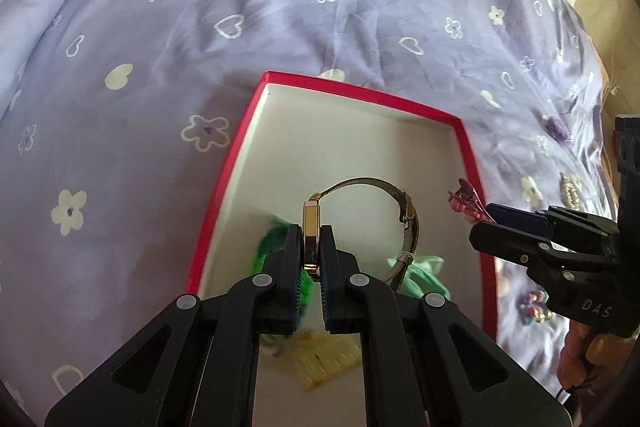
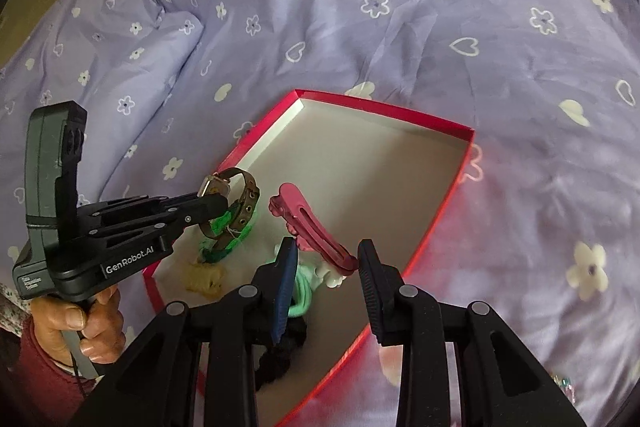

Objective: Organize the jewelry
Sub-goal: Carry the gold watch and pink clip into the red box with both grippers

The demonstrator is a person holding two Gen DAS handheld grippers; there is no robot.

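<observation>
Jewelry pieces sit in and around a red-rimmed box with a white floor, lying on a bed covered by a lilac sheet printed with white flowers and hearts.

The left gripper has its jaws closed narrowly on the gold case of a wristwatch, pinching it edge-on above the box; the mesh band loops away toward 2 o'clock from the case. In the right wrist view the same watch hangs at 9 o'clock from the box's middle, over a bright green hair tie.

The right gripper holds its jaws wide apart, with a pink hair clip lying between and just beyond the tips; whether either pad touches it cannot be told. In the left wrist view that clip shows at the box's 3 o'clock rim, at the tip of the right gripper.

On the box floor near its 6 o'clock end lie a pale yellow item, a mint green hair tie and a black scrunchie. Outside the box, on the sheet toward 3 o'clock in the left wrist view, are a pearl-like piece and a small multicoloured beaded piece.
</observation>
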